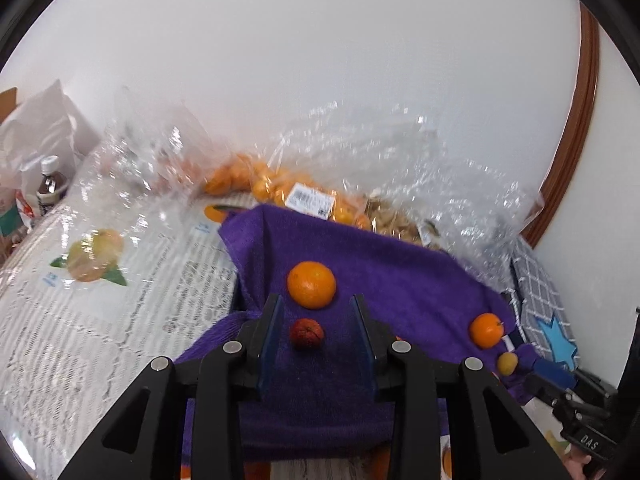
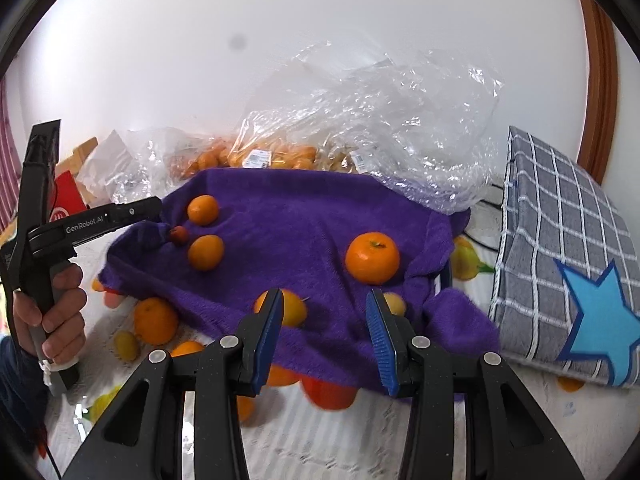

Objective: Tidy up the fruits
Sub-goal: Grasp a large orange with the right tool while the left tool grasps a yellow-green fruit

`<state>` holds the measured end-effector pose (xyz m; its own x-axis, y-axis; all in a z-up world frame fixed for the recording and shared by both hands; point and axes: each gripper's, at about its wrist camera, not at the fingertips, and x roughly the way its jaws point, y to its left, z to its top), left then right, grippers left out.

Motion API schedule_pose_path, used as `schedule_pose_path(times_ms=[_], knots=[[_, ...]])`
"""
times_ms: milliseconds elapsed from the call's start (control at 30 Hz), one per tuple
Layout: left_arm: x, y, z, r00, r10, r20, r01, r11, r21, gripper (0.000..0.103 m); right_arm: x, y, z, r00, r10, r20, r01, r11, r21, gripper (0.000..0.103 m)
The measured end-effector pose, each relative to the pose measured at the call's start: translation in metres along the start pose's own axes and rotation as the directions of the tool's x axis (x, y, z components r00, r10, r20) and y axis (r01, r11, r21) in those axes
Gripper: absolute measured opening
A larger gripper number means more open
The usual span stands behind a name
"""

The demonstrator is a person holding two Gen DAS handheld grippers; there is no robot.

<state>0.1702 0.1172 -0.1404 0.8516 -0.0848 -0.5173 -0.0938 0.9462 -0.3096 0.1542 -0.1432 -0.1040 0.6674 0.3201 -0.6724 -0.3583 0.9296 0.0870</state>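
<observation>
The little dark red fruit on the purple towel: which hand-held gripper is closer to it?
Left. The left hand-held gripper is open with the little dark red fruit right between its fingers. The right hand-held gripper is farther away, open near the purple towel's front edge.

Your purple terry towel [image 2: 304, 232] looks deep-piled, fuzzy and matt, while the round orange mandarin [image 2: 372, 257] on it has a dimpled, slightly glossy peel. The small dark red fruit [image 1: 306, 333] between your left jaws looks rough and dull. Behind, the clear crinkled plastic bags [image 2: 384, 120] glint hard. Your black plastic left gripper [image 1: 316, 322] is grainy matt, with translucent blue pads and brushed metal pins. The grey checked cloth cushion [image 2: 560, 248] looks woven.
</observation>
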Motion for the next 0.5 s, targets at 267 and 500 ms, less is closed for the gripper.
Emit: schedule_pose_path(times_ms=[267,500], knots=[[-0.03,0.01,-0.02,1.0,-0.002,-0.018,0.002,1.0,-0.011,0.032,-0.012,0.03,-0.024,0.996,0.073,-0.049,-0.074,0.997,-0.001,0.043],[-0.049,0.02,-0.034,0.999,0.001,-0.05,-0.001,1.0,-0.009,0.032,-0.003,0.049,-0.039,0.988,0.088,-0.126,-0.091,0.996,-0.022,0.043]])
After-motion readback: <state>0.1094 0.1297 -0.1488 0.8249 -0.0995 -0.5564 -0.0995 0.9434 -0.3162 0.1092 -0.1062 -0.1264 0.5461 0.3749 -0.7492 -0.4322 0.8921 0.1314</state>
